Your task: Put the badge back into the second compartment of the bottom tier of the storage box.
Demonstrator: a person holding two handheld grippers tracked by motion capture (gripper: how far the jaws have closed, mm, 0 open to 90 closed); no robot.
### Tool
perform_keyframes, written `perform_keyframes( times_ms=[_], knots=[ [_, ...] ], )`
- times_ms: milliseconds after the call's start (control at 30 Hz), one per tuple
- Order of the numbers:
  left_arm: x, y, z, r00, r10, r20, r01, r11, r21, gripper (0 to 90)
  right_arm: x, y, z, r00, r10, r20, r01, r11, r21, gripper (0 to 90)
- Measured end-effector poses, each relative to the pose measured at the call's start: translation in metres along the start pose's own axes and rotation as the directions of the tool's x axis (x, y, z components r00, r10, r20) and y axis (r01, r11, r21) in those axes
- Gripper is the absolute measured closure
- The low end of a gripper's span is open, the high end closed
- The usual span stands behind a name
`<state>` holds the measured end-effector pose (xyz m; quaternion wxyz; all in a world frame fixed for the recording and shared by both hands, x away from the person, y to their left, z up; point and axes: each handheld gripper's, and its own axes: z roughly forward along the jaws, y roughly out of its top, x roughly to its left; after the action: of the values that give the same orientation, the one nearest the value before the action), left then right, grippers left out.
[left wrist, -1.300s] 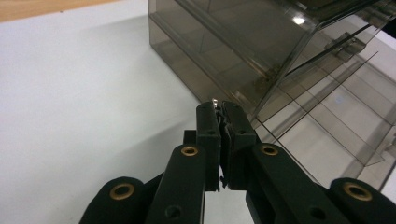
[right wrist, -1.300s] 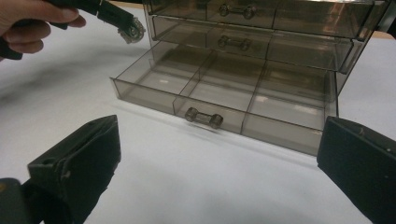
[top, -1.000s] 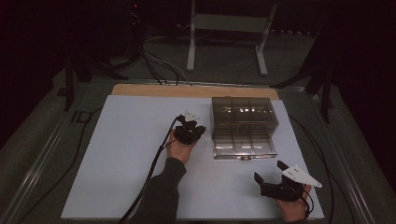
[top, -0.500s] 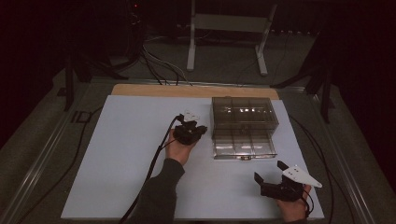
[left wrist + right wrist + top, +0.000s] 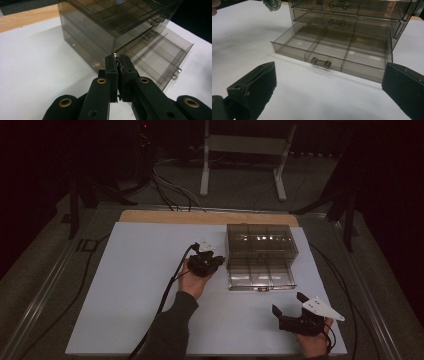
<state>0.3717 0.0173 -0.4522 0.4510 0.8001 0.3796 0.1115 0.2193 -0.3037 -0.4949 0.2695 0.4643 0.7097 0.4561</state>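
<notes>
A smoky clear drawer cabinet (image 5: 260,242) stands on the white board (image 5: 140,285). Its bottom drawer (image 5: 260,279) is pulled out, and its three compartments (image 5: 329,47) look empty. My left gripper (image 5: 218,260) hovers at the cabinet's left front corner (image 5: 100,27), jaws pressed together (image 5: 117,57) with a thin metal bit showing at the tips. In the right gripper view a small green and silver piece (image 5: 272,4) hangs at that spot. My right gripper (image 5: 289,304) rests open near the board's front right, facing the drawer handle (image 5: 320,62) from a distance (image 5: 329,73).
A wooden strip (image 5: 210,217) borders the board's far edge. Cables (image 5: 170,195) and a white stand (image 5: 245,150) lie on the dark floor beyond. The left half of the board is bare white surface.
</notes>
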Motion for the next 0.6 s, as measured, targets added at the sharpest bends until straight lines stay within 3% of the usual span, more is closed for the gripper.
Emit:
perform_keyframes(
  times_ms=[600],
  knots=[
    [-0.027, 0.017, 0.011, 0.9982, 0.035, 0.048, -0.034, 0.9993, -0.017, 88.2, 0.0, 0.0, 0.0, 1.0, 0.001, -0.001, -0.001, 1.0, 0.0, 0.0]
  ],
)
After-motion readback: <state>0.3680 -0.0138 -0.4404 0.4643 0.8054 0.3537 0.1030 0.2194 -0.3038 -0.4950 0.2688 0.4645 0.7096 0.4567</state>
